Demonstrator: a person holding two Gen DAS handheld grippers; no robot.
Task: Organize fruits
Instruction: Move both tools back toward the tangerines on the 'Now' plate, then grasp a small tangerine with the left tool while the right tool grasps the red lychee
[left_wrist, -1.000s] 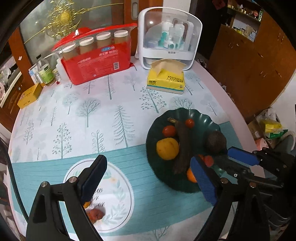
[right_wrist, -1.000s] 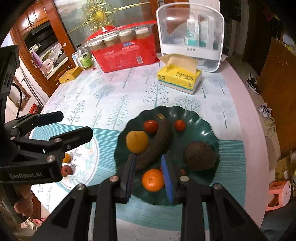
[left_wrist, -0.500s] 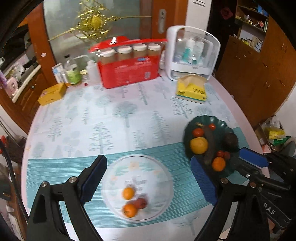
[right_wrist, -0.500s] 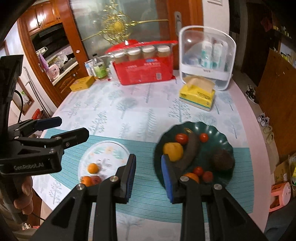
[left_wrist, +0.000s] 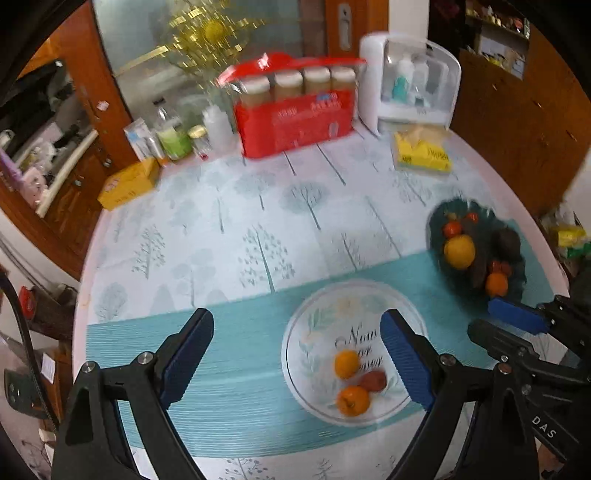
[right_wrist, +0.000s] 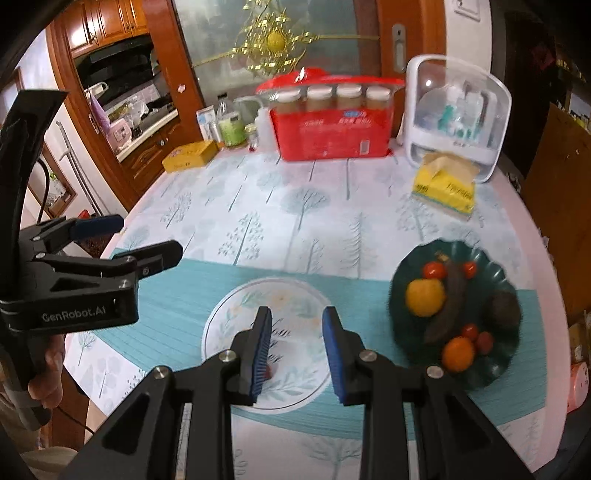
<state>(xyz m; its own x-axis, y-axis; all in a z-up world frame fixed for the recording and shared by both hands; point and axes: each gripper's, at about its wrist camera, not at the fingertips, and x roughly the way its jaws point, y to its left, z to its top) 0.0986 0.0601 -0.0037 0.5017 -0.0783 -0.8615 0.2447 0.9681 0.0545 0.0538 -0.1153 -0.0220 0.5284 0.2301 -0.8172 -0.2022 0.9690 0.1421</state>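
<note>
A dark green plate (right_wrist: 496, 273) at the right holds a yellow fruit (right_wrist: 424, 297), a dark banana (right_wrist: 448, 306), an avocado (right_wrist: 504, 310), an orange (right_wrist: 458, 353) and small red tomatoes. A clear floral plate (left_wrist: 325, 325) in the middle holds two small oranges (left_wrist: 347, 363) and a red fruit (left_wrist: 373, 380). My left gripper (left_wrist: 297, 358) is open and empty, above the table left of the clear plate. My right gripper (right_wrist: 295, 350) is open and empty, over the clear plate (right_wrist: 221, 325), hiding most of its fruit.
At the back of the round table stand a red pack of jars (right_wrist: 332, 122), a white organiser box (right_wrist: 458, 110), a yellow tissue pack (right_wrist: 445, 184), a yellow box (right_wrist: 190, 155) and some bottles. Wooden cabinets lie beyond the left edge.
Both grippers have pulled back and swung left, away from the green plate. The clear plate has come into the middle of both views. Both grippers stay open and empty.
</note>
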